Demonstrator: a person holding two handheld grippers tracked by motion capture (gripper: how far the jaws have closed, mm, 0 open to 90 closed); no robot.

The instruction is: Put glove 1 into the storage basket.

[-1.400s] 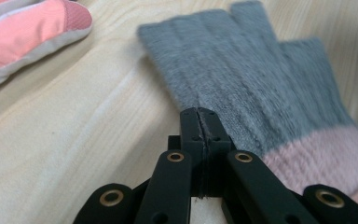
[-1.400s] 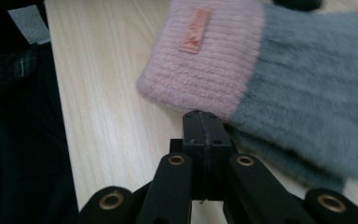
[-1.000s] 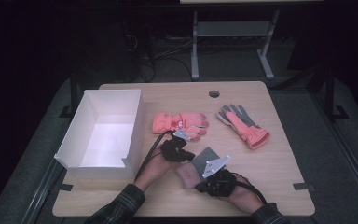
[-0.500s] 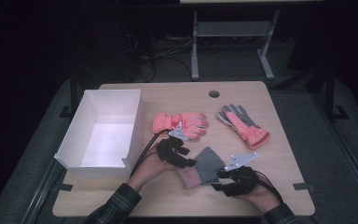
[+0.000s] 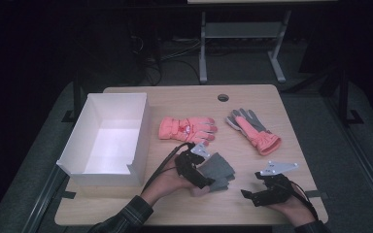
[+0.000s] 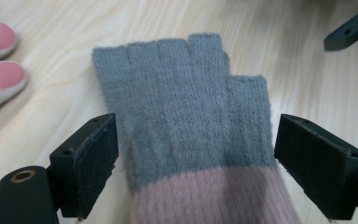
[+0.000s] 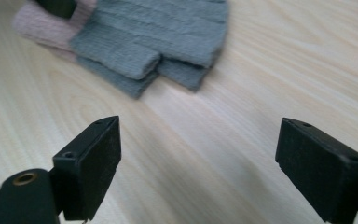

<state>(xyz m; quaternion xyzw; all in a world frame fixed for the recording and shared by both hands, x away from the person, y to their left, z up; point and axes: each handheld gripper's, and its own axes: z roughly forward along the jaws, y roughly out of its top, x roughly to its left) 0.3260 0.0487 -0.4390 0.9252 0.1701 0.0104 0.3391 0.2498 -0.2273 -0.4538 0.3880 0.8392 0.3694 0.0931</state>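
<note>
I hold a two-jaw gripper in each hand over a pale wooden table (image 5: 175, 99). My left gripper (image 6: 193, 154) has its jaws spread wide on either side of a grey knit fingerless glove (image 6: 191, 107) with a pink cuff, which lies flat near the table's front edge, between my two hands. The jaws stand apart from the knit. My right gripper (image 7: 198, 163) is also spread open above bare wood, near the glove's fingertips. Farther back lie an orange ski glove (image 5: 187, 129) and a grey-and-orange glove (image 5: 252, 130). A white box (image 5: 75, 143) sits at the left.
</note>
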